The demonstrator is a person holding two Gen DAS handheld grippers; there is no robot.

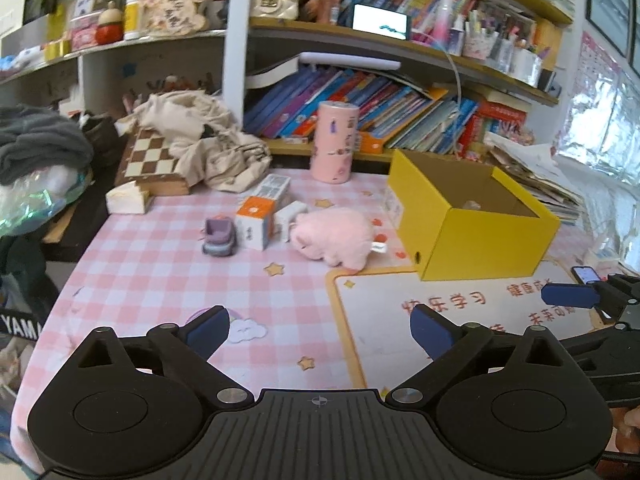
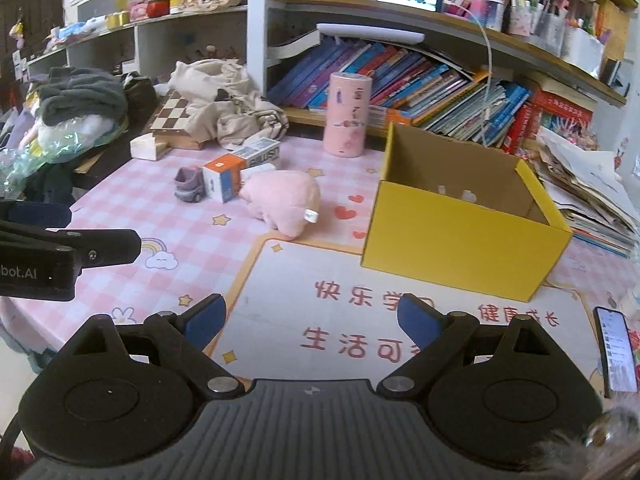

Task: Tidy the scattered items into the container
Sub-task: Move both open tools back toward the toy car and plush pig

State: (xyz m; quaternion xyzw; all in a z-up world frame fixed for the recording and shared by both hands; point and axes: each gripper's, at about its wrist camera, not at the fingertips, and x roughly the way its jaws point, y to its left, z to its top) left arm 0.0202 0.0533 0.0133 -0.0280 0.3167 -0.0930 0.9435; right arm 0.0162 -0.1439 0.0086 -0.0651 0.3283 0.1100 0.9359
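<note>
A yellow cardboard box stands open on the pink checked tablecloth, with small items low inside. Left of it lie a pink plush pig, an orange-and-white carton, a white carton and a purple toy car. My left gripper is open and empty, low over the near cloth. My right gripper is open and empty over the white mat. Both are well short of the items.
A tall pink cylinder stands behind the items. A chessboard, crumpled cloth and a wood block sit at the back left. Book shelves line the back. A phone lies at the right.
</note>
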